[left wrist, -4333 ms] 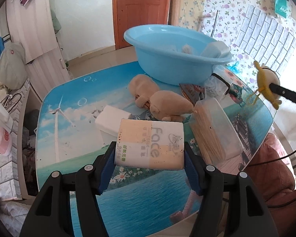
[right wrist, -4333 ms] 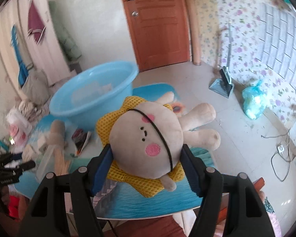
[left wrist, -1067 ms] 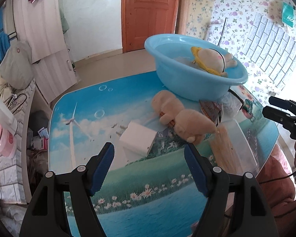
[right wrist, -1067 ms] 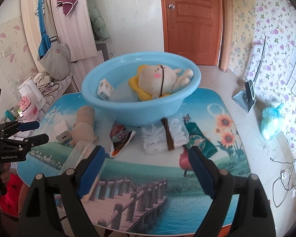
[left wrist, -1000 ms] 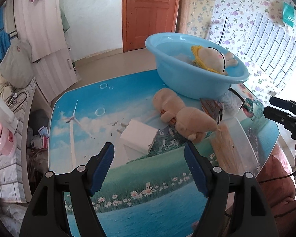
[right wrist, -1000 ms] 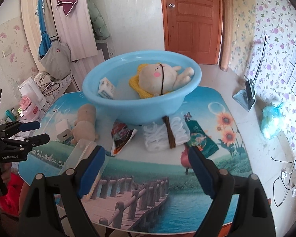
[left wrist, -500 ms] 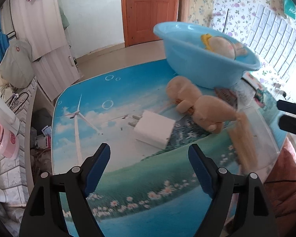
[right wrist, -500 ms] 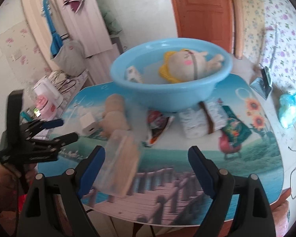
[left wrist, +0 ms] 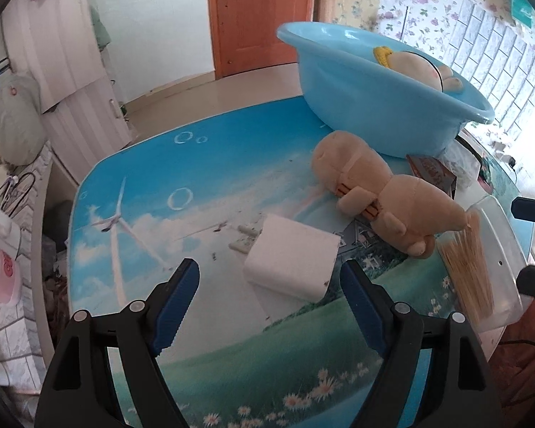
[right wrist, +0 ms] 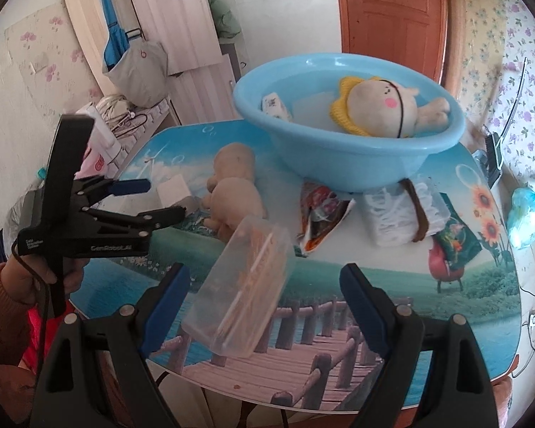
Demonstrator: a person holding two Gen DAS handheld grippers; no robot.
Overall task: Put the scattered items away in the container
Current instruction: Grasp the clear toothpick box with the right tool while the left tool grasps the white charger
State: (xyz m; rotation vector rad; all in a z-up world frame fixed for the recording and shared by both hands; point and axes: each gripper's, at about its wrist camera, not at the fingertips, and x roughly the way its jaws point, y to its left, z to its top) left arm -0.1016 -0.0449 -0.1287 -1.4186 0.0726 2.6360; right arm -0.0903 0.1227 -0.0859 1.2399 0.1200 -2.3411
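While both grippers hang empty with jaws spread wide, the left gripper (left wrist: 269,289) faces a white charger (left wrist: 290,256) on the table (left wrist: 203,164), the right gripper (right wrist: 264,301) a clear toothpick box (right wrist: 244,285); the blue basin (right wrist: 339,149) holds a plush doll (right wrist: 381,108).

Right tool (right wrist: 264,306) hangs wide open over the clear box of sticks (right wrist: 244,287) on the desk (right wrist: 374,285); left tool (right wrist: 157,201), also open, points at the tan plush (right wrist: 237,192).
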